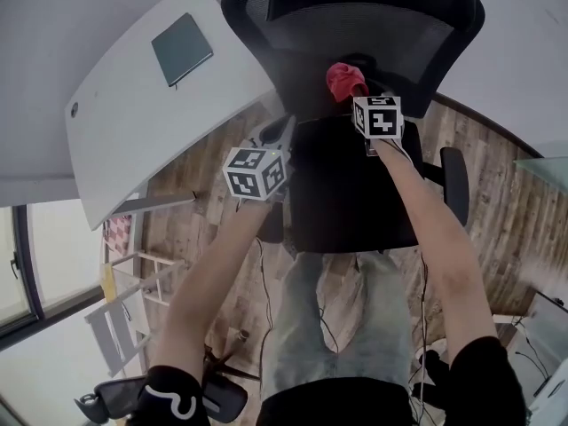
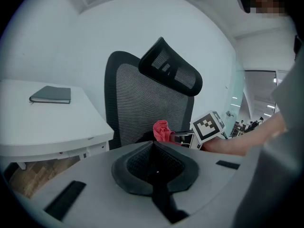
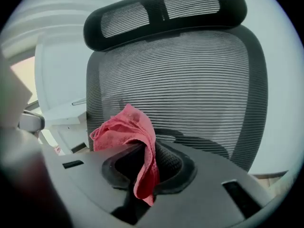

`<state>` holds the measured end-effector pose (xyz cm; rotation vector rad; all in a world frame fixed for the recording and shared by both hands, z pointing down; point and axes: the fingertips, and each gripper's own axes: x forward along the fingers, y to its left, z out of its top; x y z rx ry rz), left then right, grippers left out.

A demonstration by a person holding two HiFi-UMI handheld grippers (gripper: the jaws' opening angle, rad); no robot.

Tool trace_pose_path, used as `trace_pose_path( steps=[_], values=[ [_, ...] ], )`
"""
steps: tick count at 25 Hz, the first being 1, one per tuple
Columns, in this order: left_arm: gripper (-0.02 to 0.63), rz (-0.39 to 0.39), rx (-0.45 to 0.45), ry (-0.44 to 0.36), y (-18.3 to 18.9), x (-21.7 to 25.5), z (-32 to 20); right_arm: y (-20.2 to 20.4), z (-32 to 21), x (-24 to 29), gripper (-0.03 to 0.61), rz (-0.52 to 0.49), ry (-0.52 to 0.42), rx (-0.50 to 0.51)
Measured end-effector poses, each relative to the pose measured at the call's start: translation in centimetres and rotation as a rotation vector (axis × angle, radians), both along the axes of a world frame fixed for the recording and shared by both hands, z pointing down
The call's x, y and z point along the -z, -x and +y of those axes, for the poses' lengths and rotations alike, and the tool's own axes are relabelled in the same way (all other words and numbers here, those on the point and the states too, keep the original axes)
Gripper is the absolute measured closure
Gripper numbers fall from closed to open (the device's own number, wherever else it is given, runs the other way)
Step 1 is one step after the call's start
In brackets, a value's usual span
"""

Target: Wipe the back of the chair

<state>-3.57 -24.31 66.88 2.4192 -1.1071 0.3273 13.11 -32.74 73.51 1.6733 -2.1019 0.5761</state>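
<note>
The office chair's black mesh back [image 1: 355, 34] stands upright behind the seat [image 1: 346, 185], with the headrest [image 3: 166, 8] above it. My right gripper [image 1: 357, 94] is shut on a red cloth [image 1: 346, 80], held just in front of the lower mesh back [image 3: 190, 94]. In the right gripper view the red cloth [image 3: 126, 132] bunches over the gripper [image 3: 142, 151] and hangs down between its jaws. My left gripper [image 1: 284, 130] hovers left of the seat, shut and empty. The left gripper view shows that gripper [image 2: 153, 145], the cloth [image 2: 163, 131] and the chair back [image 2: 142, 103].
A white desk [image 1: 151, 96] with a grey notebook [image 1: 182, 49] stands left of the chair, close to my left gripper. The chair's armrest [image 1: 454, 180] sticks out on the right. A white folding stool [image 1: 124, 309] and cables lie on the wooden floor [image 1: 506, 229].
</note>
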Motion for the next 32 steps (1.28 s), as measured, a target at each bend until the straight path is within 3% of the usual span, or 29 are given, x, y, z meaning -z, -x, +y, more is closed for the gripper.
trace_pose_path(
  steps=[15,23,26,32],
  values=[
    [0.589,-0.011,-0.131,0.005,-12.1,-0.7,-0.3,-17.5,2.0,0.3,0.503,0.045,-0.008,-0.208],
    [0.589,-0.01,-0.177,0.011,-16.2,-1.1,0.2,-25.4,4.3,0.2,0.503,0.06,-0.007,-0.342],
    [0.589,-0.006,-0.185,0.011,-17.0,-1.3,0.3,-26.1,5.3,1.1,0.503,0.084,-0.041,-0.332],
    [0.589,-0.018,-0.182,0.016,-15.7,-2.1,0.9,-20.0,6.7,1.0,0.503,-0.014,-0.099,-0.113]
  ],
)
